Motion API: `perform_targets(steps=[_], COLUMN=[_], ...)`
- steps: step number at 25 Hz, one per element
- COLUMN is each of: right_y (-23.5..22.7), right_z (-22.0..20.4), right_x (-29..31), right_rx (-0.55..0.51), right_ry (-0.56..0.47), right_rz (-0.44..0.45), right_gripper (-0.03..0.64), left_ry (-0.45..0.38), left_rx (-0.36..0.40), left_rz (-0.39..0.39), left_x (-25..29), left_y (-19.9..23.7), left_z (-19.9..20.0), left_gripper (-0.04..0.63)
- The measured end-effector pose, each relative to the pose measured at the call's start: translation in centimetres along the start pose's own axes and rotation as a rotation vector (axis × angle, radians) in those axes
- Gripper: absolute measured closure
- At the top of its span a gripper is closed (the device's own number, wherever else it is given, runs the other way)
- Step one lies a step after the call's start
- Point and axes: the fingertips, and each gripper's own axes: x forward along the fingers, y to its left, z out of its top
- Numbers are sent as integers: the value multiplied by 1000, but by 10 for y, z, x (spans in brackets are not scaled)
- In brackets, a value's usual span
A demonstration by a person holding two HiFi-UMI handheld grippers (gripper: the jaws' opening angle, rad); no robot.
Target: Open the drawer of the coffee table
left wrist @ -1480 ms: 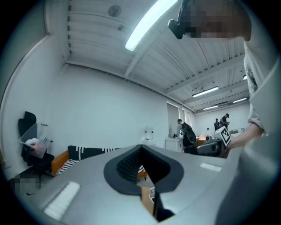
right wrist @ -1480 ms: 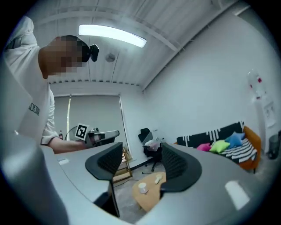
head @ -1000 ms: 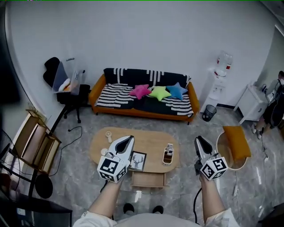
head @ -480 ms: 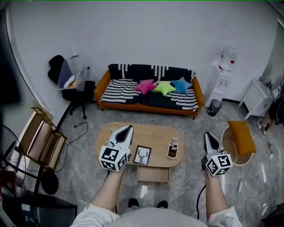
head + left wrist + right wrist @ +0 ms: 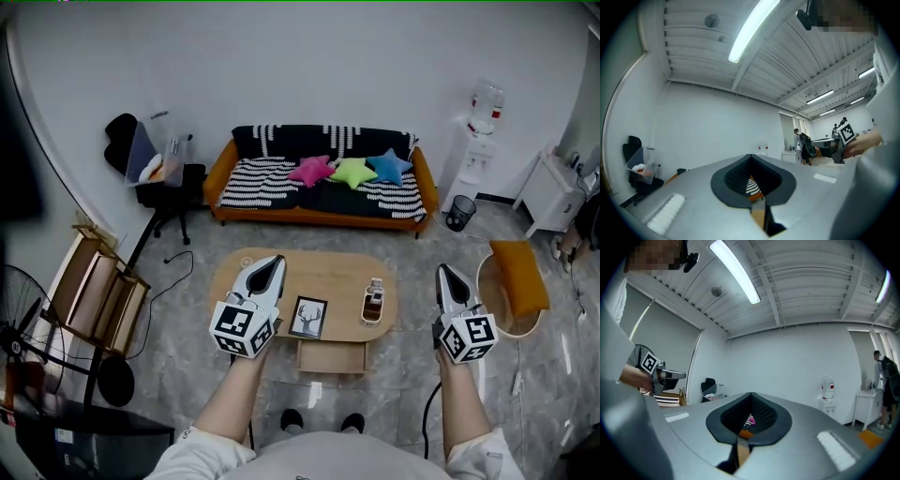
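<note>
Status, both grippers: I hold the left gripper [image 5: 273,262] and the right gripper [image 5: 442,271] level, with their tips aimed away from me toward the sofa [image 5: 323,183].

Left gripper view: the jaws are pressed together, with only a thin seam between the pads and nothing pinched. Past the tips I see a strip of the sofa's striped cover and its orange frame.

Right gripper view: the jaws are likewise pressed together and carry nothing. The pink star cushion [image 5: 749,420] shows just past the tips.

Task item: the drawer [image 5: 330,357] sits on the near side of the coffee table [image 5: 319,272]. It projects past the tabletop's near edge, toward my feet.

- Relative to the left jaws, the drawer lies below, to the right, and behind the tips on my side.
- Relative to the right jaws, it lies below, to the left, and well apart.
- Neither gripper touches the drawer or the table.

Tabletop, seen from the head view:
- A picture frame [image 5: 307,317] lies just right of the left gripper's marker cube.
- A bottle [image 5: 373,302] stands between the two grippers, nearer the right jaws.

Right of the right jaws, a round basket [image 5: 487,305] holds an orange cushion [image 5: 518,284].
</note>
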Motion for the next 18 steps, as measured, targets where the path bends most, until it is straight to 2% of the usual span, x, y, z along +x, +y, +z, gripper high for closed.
perform_targets(steps=[18], right_y=[9], right_z=[4], right_x=[-5], right_rx=[3], right_ry=[-20], right_rz=[14], right_gripper=[614], left_ry=[-11], left_rx=[19], left_rz=[-10], left_x=[-8], left_y=[-12], left_z=[4], left_gripper=[597])
